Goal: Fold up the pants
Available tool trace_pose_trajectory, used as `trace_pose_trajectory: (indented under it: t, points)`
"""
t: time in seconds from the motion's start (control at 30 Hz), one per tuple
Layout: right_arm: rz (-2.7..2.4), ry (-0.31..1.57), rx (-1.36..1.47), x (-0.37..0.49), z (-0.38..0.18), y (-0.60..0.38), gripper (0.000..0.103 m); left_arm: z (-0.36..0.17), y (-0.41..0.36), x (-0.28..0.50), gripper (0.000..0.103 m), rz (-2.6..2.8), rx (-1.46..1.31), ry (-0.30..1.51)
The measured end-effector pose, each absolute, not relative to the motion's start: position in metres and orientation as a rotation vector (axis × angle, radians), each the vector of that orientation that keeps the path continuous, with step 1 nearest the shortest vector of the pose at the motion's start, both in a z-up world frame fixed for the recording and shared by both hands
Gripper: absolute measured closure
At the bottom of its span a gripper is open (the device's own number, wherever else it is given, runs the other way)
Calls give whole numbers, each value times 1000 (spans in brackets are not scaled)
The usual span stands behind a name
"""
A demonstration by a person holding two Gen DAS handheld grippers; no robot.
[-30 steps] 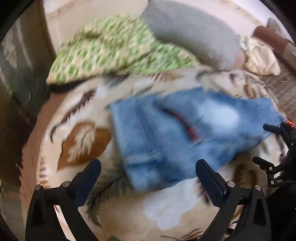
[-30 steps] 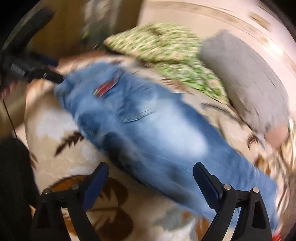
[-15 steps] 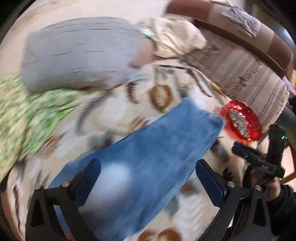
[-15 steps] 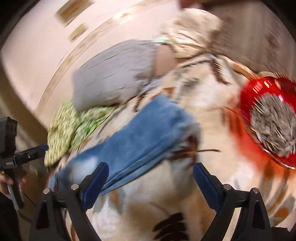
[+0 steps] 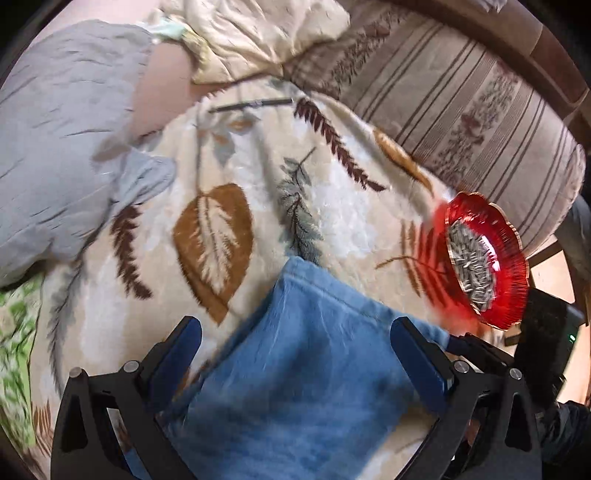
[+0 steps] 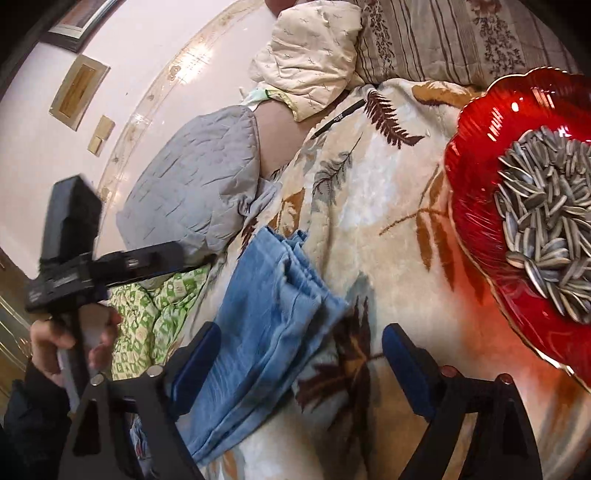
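Blue jeans (image 5: pixel 310 373) lie flat on a leaf-patterned blanket (image 5: pixel 229 206); I see the cuff end of the legs. My left gripper (image 5: pixel 295 358) is open just above the cuff end, its fingers either side of the cloth. In the right wrist view the jeans (image 6: pixel 269 325) run down to the lower left, with the leg hems stacked. My right gripper (image 6: pixel 301 365) is open above the hems' right edge and holds nothing. The left gripper's body (image 6: pixel 92 269) shows at the left in the person's hand.
A red bowl of sunflower seeds (image 6: pixel 524 206) sits on the blanket right of the cuffs; it also shows in the left wrist view (image 5: pixel 484 258). A grey pillow (image 5: pixel 62 147), a cream quilt (image 5: pixel 258 33), a green patterned cloth (image 6: pixel 155 310) and a black pen (image 6: pixel 340 118) lie around.
Both grippers have swept from the waist end along the jeans to the cuff end and come lower. Both stay open. The red bowl has come into close view.
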State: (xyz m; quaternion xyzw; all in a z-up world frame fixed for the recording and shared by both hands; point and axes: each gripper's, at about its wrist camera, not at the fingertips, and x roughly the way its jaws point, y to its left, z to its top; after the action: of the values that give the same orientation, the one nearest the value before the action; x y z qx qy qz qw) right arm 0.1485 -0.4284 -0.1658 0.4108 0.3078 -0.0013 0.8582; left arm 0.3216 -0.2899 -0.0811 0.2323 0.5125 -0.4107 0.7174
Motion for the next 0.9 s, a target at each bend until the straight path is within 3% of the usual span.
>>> trace_pose_trajectory:
  t: [0.2, 0.3, 0.37, 0.57, 0.63, 0.73, 0.9]
  points:
    - [8, 658, 839, 165, -171, -423, 34, -110, -321, 339, 1, -891, 521, 1230]
    - [0, 654, 817, 168, -171, -423, 49, -119, -332, 349, 1, -853, 517, 1292]
    - [-10, 658, 811, 170, -172, -425, 64, -124, -339, 356, 1, -825, 498, 1349]
    - [-27, 676, 778, 168, -175, -425, 70, -132, -361, 354, 1, -805, 552, 1400]
    - [-29, 682, 781, 168, -176, -426, 70, -138, -368, 354, 9, -788, 587, 1403]
    - [-30, 693, 792, 168, -180, -428, 71, -151, -374, 359, 58, -740, 630, 1428]
    - [-29, 694, 788, 168, -180, -428, 71, -162, -375, 365, 59, -701, 626, 1444]
